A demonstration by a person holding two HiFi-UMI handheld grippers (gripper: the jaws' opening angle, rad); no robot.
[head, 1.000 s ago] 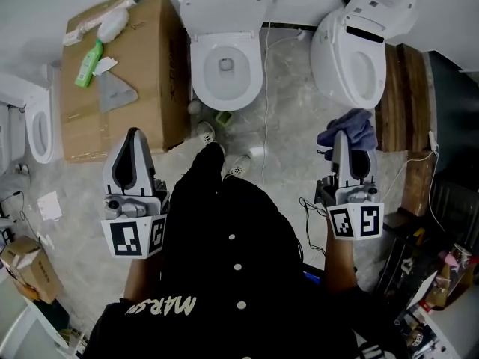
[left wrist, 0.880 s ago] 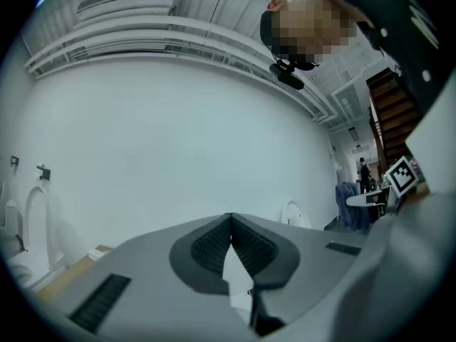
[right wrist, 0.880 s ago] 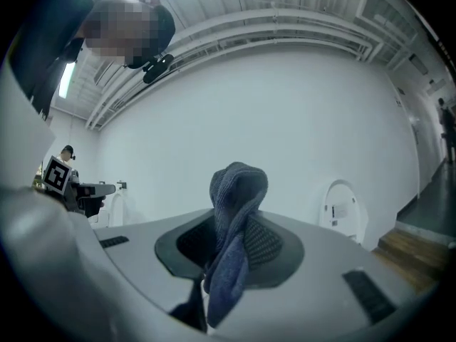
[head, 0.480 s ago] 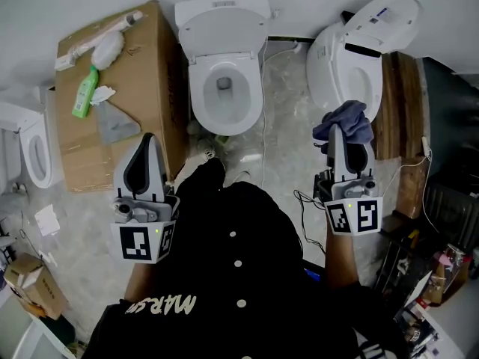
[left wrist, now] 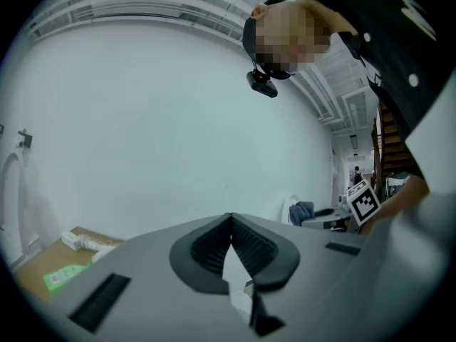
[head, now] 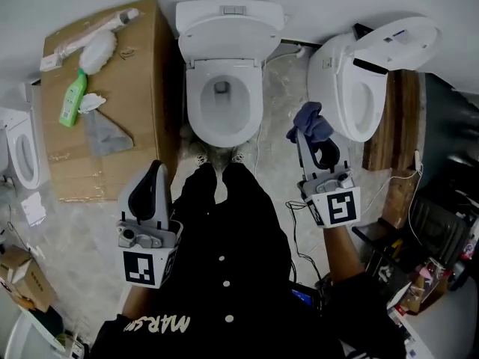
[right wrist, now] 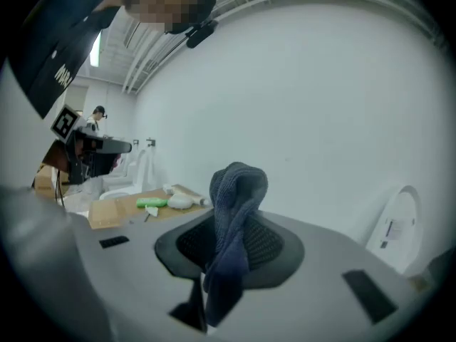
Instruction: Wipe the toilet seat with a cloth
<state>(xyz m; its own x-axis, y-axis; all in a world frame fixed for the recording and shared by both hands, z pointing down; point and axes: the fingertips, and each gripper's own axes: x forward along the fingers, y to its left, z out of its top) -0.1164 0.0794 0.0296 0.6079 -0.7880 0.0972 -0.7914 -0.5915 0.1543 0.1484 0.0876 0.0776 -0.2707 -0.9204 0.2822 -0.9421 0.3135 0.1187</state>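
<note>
The white toilet has its seat [head: 193, 105] down and its lid [head: 230, 32] raised against the wall, at the top middle of the head view. My right gripper [head: 301, 137] is shut on a dark blue cloth [head: 311, 121], held in the air over the floor between this toilet and the one to its right. In the right gripper view the blue cloth [right wrist: 235, 212] bunches up above the right gripper [right wrist: 228, 226] and hangs down between its jaws. The left gripper [head: 156, 168] is shut and empty, held low beside my body; its left gripper [left wrist: 230, 223] jaws meet.
A second white toilet [head: 352, 88] with its lid up stands at the right, beside a wooden plank [head: 391, 126]. Left of the middle toilet a cardboard box [head: 142, 111] carries a green bottle [head: 70, 99], a white brush [head: 96, 51] and a grey rag [head: 105, 133]. Cables [head: 296, 215] lie on the floor.
I have stepped toward the middle toilet, which now sits closer and centred. The right gripper with the cloth has moved left and forward, nearer the bowl. The left gripper stayed low.
</note>
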